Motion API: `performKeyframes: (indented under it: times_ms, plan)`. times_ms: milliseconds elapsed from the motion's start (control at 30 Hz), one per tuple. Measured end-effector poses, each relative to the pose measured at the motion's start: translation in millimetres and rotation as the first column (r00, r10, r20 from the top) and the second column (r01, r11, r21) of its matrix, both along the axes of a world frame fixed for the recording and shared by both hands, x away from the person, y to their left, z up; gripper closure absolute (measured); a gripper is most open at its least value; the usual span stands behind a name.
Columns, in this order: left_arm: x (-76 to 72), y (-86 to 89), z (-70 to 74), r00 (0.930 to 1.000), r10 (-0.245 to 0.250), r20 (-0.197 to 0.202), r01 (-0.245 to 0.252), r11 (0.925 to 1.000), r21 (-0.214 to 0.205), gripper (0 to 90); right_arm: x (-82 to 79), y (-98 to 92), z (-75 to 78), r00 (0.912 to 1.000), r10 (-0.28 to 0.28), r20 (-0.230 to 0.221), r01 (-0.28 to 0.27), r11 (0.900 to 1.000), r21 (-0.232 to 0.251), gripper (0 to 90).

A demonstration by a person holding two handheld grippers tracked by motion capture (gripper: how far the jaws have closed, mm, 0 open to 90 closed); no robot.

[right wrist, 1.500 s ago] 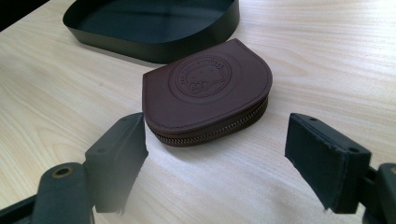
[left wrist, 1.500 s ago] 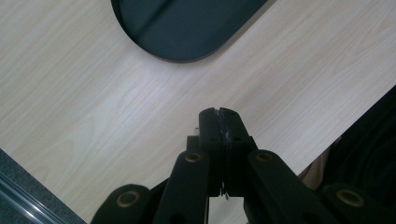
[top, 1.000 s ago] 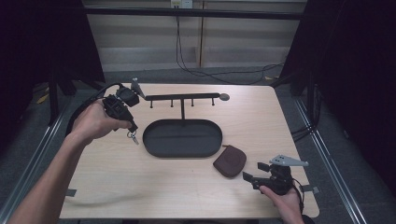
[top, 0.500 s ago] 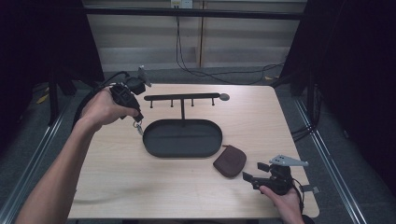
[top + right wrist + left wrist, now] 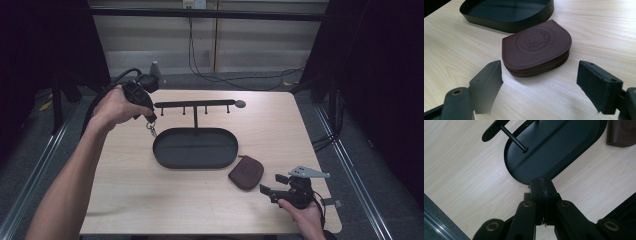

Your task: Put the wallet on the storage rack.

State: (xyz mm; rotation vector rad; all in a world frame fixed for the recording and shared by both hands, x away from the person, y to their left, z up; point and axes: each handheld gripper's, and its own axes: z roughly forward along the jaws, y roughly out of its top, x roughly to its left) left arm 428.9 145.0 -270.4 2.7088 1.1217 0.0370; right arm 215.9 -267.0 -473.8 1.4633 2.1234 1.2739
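Meanwhile, the left gripper (image 5: 149, 119) was clamped on a small metal keyring (image 5: 151, 129); the right gripper (image 5: 541, 86) stood open before the brown leather coin pouch (image 5: 537, 47).

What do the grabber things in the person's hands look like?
Both are black with two flat padded jaws. The left gripper trails a thick black cable. The right gripper carries a grey three-cornered plate on top. Brass-coloured rivets show at the jaw joints. The forearms are bare, no sleeves.

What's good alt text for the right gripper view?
A brown zippered leather coin pouch with an embossed round emblem lies flat on the light wood table, just ahead of the right gripper, whose two black jaws stand wide apart and touch nothing. Behind the pouch sits the black oval tray.
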Motion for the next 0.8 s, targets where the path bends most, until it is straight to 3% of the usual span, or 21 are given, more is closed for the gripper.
performKeyframes:
  times_ms: [367,800]
  plan:
    - [16.6,-16.2,-0.8,1.0,-0.004,-0.004,0.004,0.9999,0.01,89.4,-0.1,-0.1,0.0,1.0,0.004,-0.002,-0.004,1.0,0.004,20.1]
    - [30.4,-20.0,-5.3,0.9997,0.022,-0.007,-0.021,0.9998,0.003,89.4,-0.2,0.1,0.1,1.0,0.005,-0.005,-0.005,1.0,0.007,20.1]
